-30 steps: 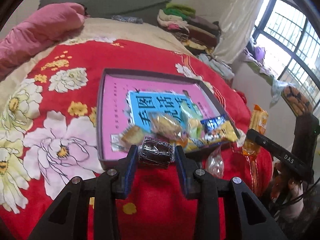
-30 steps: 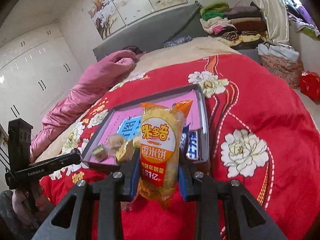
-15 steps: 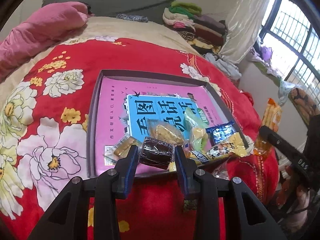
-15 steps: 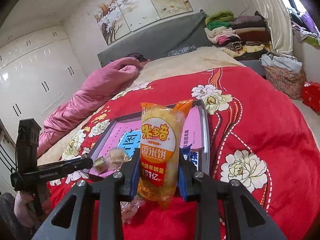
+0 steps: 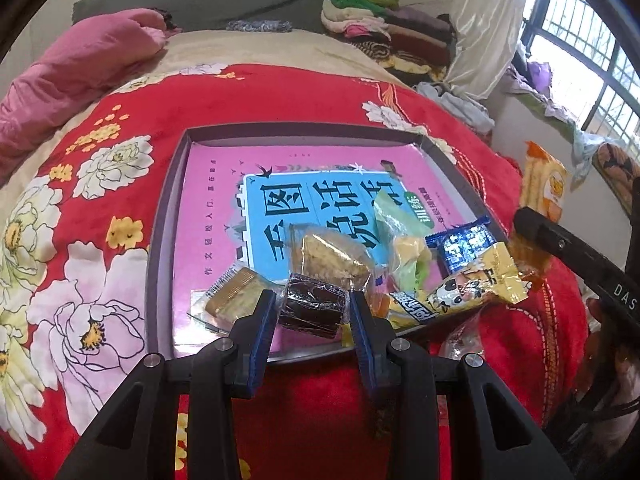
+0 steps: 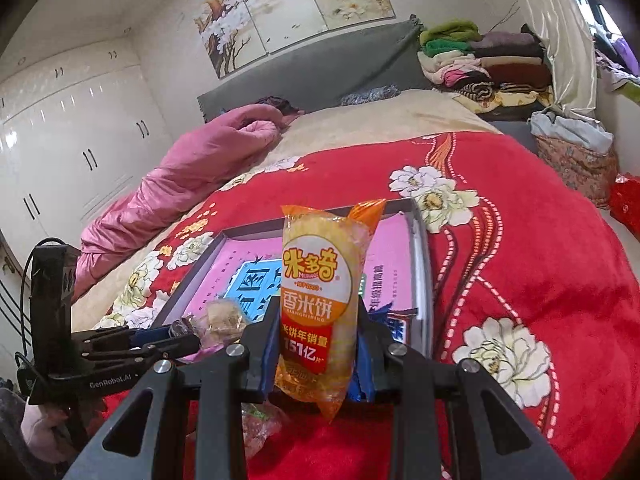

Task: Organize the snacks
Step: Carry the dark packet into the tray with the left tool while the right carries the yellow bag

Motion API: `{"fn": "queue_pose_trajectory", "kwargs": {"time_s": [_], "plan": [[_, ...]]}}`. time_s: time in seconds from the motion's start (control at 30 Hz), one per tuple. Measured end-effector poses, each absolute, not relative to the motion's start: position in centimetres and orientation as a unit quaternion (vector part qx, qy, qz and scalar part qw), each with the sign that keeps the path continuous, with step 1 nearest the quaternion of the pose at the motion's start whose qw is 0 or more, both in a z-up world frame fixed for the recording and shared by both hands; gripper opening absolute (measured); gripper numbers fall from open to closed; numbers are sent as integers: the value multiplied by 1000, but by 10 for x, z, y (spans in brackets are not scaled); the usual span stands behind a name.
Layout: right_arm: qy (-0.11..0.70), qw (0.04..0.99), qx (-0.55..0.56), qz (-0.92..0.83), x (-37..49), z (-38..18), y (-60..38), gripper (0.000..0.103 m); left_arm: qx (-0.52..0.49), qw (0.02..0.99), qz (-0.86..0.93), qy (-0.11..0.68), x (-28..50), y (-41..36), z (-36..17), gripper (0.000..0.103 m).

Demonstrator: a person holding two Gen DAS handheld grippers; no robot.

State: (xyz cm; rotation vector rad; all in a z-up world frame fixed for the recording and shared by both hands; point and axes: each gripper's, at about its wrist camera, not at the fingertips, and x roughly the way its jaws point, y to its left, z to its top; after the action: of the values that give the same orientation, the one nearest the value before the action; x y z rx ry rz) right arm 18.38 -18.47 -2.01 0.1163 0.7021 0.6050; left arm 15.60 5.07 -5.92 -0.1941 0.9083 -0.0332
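My left gripper (image 5: pixel 314 308) is shut on a dark brown wrapped cake (image 5: pixel 313 311), held over the near edge of a shallow grey tray (image 5: pixel 164 216) lined with a pink and blue book cover. Several wrapped snacks lie in the tray's near right part: a tan cake (image 5: pixel 234 290), a crumbly yellow cake (image 5: pixel 332 258), a green packet (image 5: pixel 402 240), a blue packet (image 5: pixel 464 244) and a yellow panda packet (image 5: pixel 472 288). My right gripper (image 6: pixel 316 340) is shut on an upright orange rice-cracker pack (image 6: pixel 320 300), in front of the tray (image 6: pixel 424 264).
The tray rests on a red flowered blanket (image 6: pixel 520 248) on a bed. A pink quilt (image 5: pixel 80 60) lies at the far left, folded clothes (image 5: pixel 384 24) at the far right. A clear wrapped snack (image 6: pixel 260 424) lies on the blanket below the right gripper. The bed's edge drops off at the right.
The left gripper with the dark cake has moved forward and down over the tray's near edge. The right gripper with the cracker pack has shifted a little sideways, its grip unchanged.
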Motion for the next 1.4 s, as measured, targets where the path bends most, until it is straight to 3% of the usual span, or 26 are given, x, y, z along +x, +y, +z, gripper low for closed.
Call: {"fn": "queue_pose_trajectory", "kwargs": {"time_s": [1.4], "plan": [[367, 881, 24, 299, 199, -46, -159, 33, -100, 885, 1, 455, 162, 62, -71, 40]]}}
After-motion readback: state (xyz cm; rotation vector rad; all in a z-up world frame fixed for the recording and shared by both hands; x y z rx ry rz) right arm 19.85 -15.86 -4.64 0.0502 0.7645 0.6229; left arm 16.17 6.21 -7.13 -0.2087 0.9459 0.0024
